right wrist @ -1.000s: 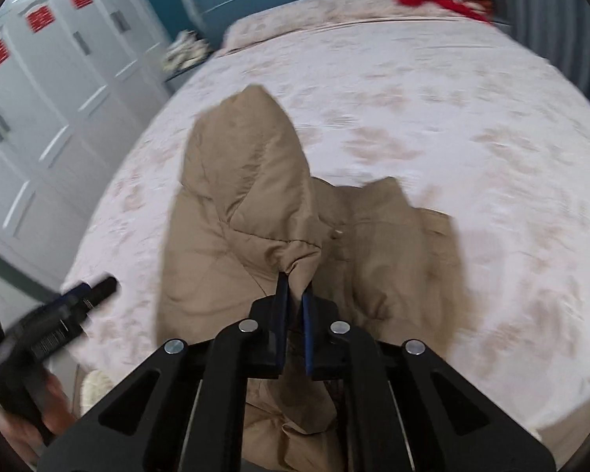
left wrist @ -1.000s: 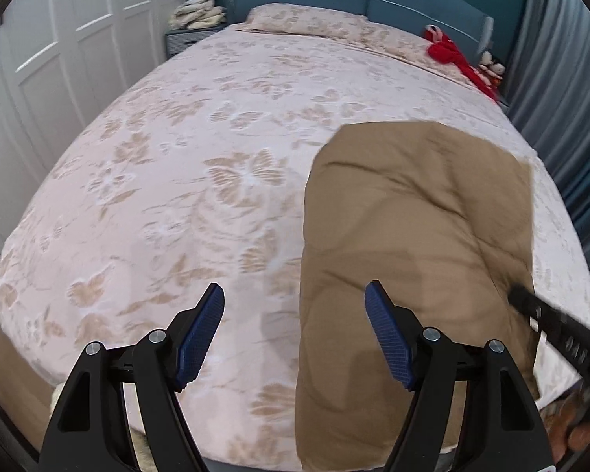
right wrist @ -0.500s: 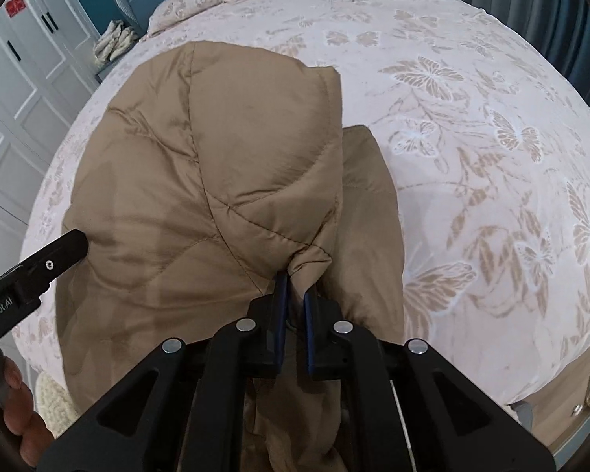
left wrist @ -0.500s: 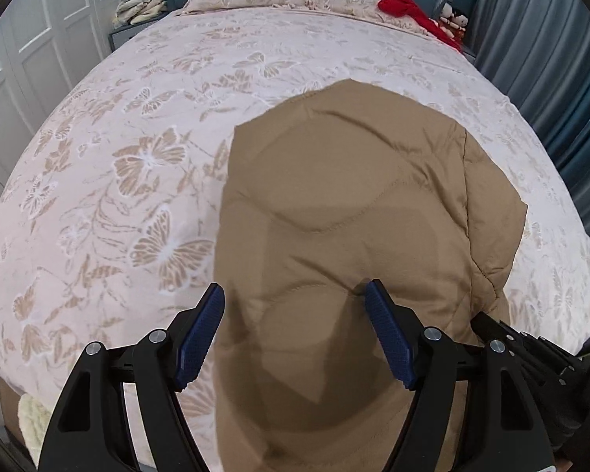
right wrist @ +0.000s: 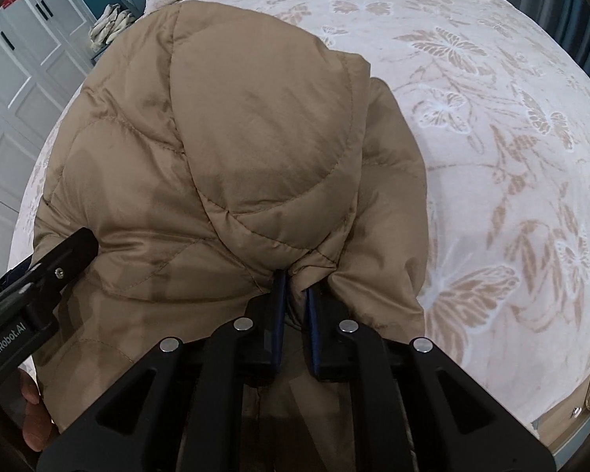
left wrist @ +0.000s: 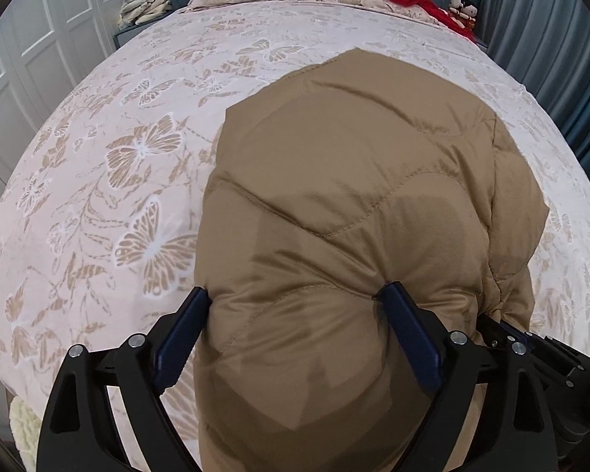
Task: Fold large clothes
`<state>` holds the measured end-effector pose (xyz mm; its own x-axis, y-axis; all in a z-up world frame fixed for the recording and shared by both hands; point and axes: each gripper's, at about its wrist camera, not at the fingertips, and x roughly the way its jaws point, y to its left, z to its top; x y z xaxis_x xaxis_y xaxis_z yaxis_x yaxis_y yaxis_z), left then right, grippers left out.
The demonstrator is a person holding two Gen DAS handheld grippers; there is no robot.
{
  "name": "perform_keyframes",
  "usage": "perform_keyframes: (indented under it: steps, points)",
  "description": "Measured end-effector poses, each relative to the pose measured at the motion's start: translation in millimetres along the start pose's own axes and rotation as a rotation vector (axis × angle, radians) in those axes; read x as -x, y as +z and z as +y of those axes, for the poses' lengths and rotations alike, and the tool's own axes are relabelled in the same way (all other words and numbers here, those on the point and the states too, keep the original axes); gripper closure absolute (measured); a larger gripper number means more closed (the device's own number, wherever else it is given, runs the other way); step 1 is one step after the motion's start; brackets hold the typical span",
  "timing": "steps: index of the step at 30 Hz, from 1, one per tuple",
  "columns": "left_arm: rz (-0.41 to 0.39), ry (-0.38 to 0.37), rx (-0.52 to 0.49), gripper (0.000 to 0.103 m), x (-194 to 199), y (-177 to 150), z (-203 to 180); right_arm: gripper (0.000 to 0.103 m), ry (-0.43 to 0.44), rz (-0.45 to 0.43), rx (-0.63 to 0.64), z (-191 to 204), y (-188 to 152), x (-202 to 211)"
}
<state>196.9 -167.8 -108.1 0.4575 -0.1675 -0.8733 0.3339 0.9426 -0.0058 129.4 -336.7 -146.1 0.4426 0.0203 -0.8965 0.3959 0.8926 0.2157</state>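
— Where's your jacket?

— On the bed, near its foot. Your right claw is pinching a bunched fold of it; your left claw is spread wide, with padding bulging between its fingers.

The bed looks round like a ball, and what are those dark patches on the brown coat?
Left wrist view: the fisheye lens bulges the bed into a dome; the dark patches on the brown coat are shadows, seemingly cast by the hand-held grippers. Right wrist view: same bulge, similar shadows on the coat's left side, picture sharp.
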Motion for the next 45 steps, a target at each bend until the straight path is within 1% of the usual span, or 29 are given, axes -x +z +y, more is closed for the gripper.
perform_keyframes:
  steps: [10,18,27,31,38,42,45]
  points:
    - [-0.013,0.034,-0.021,0.005,-18.5,-4.1,-10.7,0.092,0.026,0.007,0.003,-9.7,7.6,-15.3]
    - [-0.026,0.046,-0.025,0.005,-28.2,-5.5,-14.6,0.092,0.036,-0.005,0.0,-19.3,16.7,-26.0]
    - [-0.05,0.062,-0.031,0.005,-32.4,-9.0,-19.1,0.092,0.035,-0.022,-0.001,-16.8,13.5,-33.2]
    - [-0.062,0.073,-0.036,0.005,-33.6,-10.6,-20.4,0.092,0.031,-0.029,0.0,-11.7,4.3,-32.8]
    - [-0.071,0.081,-0.038,0.005,-33.5,-12.7,-24.4,0.092,0.028,-0.038,0.001,-8.7,3.6,-32.1]
    - [-0.065,0.07,-0.033,0.005,-32.5,-12.1,-23.9,0.094,0.04,-0.049,-0.01,-12.2,1.7,-32.8]
    - [-0.035,0.012,-0.026,0.005,-20.8,-7.8,-13.7,0.092,0.102,-0.042,-0.053,-25.3,2.7,-22.3]
